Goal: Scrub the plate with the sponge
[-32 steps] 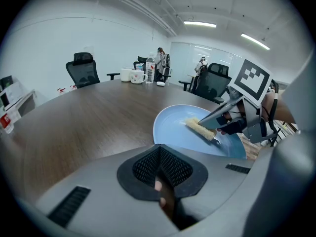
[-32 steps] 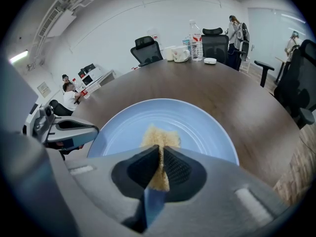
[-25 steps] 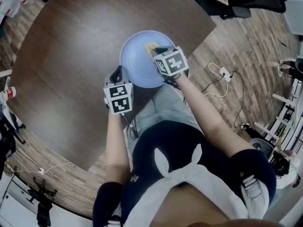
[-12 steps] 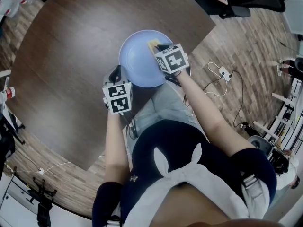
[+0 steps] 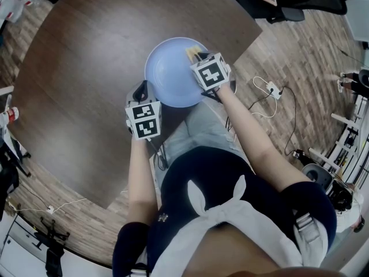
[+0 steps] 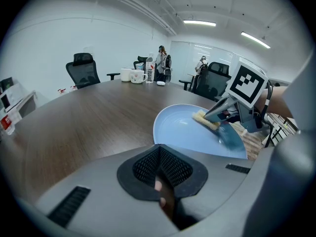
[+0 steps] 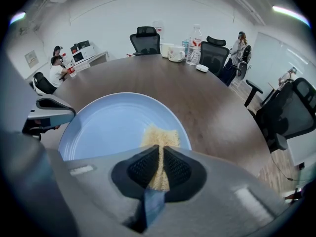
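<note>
A light blue plate (image 5: 167,74) lies on the dark wood table (image 5: 81,68) near its front edge. My right gripper (image 5: 198,57) is over the plate's far right part, shut on a yellow sponge (image 5: 191,53) with a blue backing. In the right gripper view the sponge (image 7: 160,133) sticks out past the right gripper (image 7: 159,151) and presses on the plate (image 7: 113,125). My left gripper (image 5: 140,89) is at the plate's near left rim, its jaws shut on that rim. The left gripper view shows the plate (image 6: 187,132), the sponge (image 6: 204,119) and the right gripper (image 6: 217,116) beyond the left gripper (image 6: 159,154).
Mugs (image 7: 173,52) and a water bottle (image 7: 196,38) stand at the table's far side. Office chairs (image 7: 146,39) ring the table and people sit or stand in the background. Cables and a power strip (image 5: 272,89) lie on the floor to the right.
My right gripper has slid the sponge a little toward the plate's far right rim. The left gripper and the plate have stayed where they were.
</note>
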### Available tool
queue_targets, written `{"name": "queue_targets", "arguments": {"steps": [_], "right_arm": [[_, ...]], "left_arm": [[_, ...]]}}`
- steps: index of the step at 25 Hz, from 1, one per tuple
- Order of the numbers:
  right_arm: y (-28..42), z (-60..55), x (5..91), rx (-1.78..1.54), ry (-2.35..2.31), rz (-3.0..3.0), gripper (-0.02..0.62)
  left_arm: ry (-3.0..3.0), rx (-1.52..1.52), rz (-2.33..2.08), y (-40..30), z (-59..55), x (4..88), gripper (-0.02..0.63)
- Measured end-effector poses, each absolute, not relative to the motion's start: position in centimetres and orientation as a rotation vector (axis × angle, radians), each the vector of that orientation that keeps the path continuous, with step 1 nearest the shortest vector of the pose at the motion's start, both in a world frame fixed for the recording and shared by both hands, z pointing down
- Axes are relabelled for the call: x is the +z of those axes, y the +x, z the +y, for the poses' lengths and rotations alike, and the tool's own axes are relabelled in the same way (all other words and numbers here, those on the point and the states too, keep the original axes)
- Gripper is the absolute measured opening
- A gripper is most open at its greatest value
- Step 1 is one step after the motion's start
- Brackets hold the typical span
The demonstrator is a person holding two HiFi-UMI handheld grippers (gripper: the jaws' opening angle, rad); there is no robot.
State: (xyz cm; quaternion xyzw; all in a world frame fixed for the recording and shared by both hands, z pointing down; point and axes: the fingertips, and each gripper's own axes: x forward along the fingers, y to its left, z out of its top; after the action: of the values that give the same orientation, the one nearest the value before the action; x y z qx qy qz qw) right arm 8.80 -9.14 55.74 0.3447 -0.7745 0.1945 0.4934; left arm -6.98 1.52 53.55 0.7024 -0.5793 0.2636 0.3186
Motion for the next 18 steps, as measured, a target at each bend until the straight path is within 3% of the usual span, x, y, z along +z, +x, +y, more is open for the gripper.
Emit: {"name": "queue_targets", "arguments": {"steps": [18], "right_arm": [[10.1, -8.4, 56.0, 0.505, 0.751, -1.721, 0.025]], "left_arm": [[1.829, 0.696, -1.536, -6.9, 1.5, 53.5, 0.006]]}}
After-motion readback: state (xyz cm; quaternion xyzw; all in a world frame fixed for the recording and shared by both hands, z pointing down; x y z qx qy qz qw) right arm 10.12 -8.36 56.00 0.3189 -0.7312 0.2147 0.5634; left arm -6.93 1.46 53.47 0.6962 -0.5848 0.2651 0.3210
